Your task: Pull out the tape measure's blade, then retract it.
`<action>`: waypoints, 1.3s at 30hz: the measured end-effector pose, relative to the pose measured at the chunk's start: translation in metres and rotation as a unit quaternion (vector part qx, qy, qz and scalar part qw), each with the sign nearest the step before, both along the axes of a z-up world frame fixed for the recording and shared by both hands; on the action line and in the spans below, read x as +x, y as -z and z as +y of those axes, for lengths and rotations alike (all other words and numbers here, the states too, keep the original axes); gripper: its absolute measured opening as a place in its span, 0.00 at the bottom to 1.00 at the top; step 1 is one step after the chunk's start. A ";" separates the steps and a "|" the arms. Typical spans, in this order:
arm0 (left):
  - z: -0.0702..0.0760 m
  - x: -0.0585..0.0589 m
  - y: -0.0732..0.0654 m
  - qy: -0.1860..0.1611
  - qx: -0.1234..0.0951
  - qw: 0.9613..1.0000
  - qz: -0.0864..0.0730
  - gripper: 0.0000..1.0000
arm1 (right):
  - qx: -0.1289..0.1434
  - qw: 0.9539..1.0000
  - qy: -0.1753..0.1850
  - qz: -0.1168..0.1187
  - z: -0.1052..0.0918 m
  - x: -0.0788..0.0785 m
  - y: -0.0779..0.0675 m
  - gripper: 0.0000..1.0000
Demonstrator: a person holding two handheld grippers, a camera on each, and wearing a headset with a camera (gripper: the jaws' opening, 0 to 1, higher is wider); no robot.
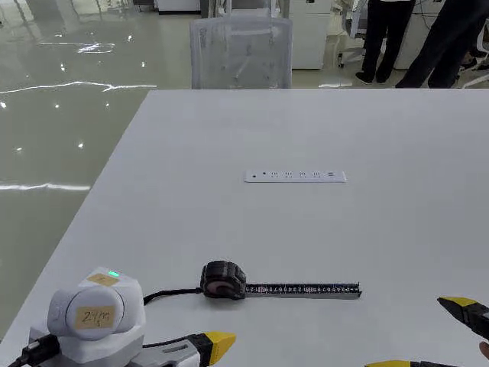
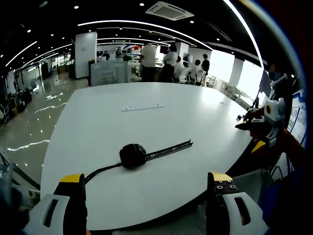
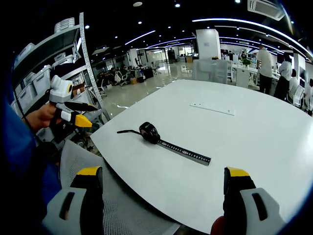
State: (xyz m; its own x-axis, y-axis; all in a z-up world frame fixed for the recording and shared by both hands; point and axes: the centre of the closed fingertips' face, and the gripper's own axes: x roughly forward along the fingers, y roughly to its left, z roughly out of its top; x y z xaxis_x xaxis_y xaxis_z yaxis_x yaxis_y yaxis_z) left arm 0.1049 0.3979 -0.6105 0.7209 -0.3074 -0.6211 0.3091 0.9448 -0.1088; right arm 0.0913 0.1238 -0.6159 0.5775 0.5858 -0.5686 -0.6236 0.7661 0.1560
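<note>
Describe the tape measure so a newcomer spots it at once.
On the big white table, look near the front edge, closer than the flat white power strip. The tape measure is the lone dark item: round black case, blade pulled out rightward, cord trailing left.

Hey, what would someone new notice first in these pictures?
A black tape measure lies near the front edge of the white table, its blade pulled out flat to the right. The left gripper and right gripper hover open, short of it. A white power strip lies farther back.
</note>
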 end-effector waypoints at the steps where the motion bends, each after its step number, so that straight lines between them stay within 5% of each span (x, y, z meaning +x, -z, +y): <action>1: -0.001 -0.001 0.000 -0.001 0.000 1.000 0.003 1.00 | -0.001 1.000 -0.001 0.000 0.000 -0.001 0.000 1.00; 19: 0.004 0.005 0.017 -0.054 -0.006 0.998 0.019 1.00 | -0.019 1.000 -0.018 -0.003 -0.002 0.012 0.008 1.00; 39: -0.008 0.051 0.051 -0.078 -0.003 0.997 0.024 0.94 | -0.052 0.996 -0.065 0.014 0.004 0.043 0.035 1.00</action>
State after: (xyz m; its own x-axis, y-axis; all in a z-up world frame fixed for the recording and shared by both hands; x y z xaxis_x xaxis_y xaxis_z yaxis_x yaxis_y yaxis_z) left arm 0.1557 0.3900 -0.6614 0.7299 -0.1969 -0.6545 0.1526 0.9804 -0.1248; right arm 0.1341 0.1276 -0.6504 0.4841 0.5924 -0.6440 -0.7153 0.6918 0.0987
